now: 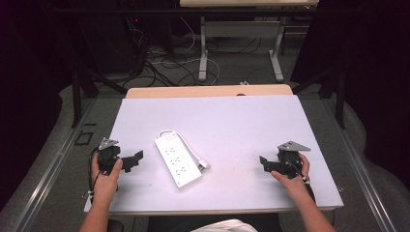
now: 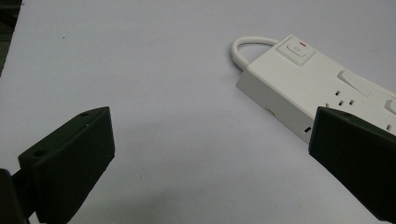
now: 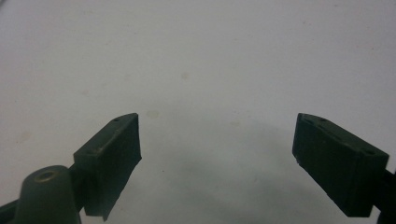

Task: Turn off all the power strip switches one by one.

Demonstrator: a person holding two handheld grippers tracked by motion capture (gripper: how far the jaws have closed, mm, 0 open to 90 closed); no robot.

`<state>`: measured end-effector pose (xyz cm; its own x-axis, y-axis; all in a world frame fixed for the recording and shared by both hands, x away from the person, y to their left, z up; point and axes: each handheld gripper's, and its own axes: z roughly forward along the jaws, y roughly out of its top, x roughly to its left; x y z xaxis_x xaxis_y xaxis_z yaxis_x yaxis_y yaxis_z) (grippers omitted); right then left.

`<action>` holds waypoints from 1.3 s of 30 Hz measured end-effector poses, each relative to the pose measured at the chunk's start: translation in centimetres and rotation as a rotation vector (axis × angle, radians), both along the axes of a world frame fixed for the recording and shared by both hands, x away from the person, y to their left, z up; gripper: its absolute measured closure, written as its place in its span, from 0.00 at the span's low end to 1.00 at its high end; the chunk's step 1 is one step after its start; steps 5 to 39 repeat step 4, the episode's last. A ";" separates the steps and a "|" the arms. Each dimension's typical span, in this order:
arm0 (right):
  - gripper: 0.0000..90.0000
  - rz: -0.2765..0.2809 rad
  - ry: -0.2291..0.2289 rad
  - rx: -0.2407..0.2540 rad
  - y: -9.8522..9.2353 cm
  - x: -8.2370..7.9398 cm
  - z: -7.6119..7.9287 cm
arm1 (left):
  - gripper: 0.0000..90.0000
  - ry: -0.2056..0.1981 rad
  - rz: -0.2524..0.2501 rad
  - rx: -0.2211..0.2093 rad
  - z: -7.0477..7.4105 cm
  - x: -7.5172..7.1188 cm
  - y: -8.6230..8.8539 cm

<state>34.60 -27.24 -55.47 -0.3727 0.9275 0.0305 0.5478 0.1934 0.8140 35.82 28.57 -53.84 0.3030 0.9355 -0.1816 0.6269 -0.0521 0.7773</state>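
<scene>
A white power strip (image 1: 178,160) lies at an angle on the white table (image 1: 232,121), its short cord looped at the far end and a plug at its right side. In the left gripper view the power strip (image 2: 322,79) shows its switch with a red mark. My left gripper (image 1: 135,159) rests to the left of the strip, open with nothing between its jaws; in its own view the left gripper (image 2: 210,158) has its right jaw in front of the strip's edge. Out at the right of the table my right gripper (image 1: 263,163) is open over bare surface, as its own view of the right gripper (image 3: 217,158) confirms.
Beyond the table's wooden far edge (image 1: 208,91) lies a grey floor with cables (image 1: 164,63) and the legs of another desk (image 1: 203,48). Faint stains mark the table (image 3: 154,113) ahead of the right gripper.
</scene>
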 end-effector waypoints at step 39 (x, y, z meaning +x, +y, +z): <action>0.16 0.000 0.000 -0.001 0.0 0.0 0.0 | 0.00 -0.004 0.003 -0.006 -0.2 0.1 -0.1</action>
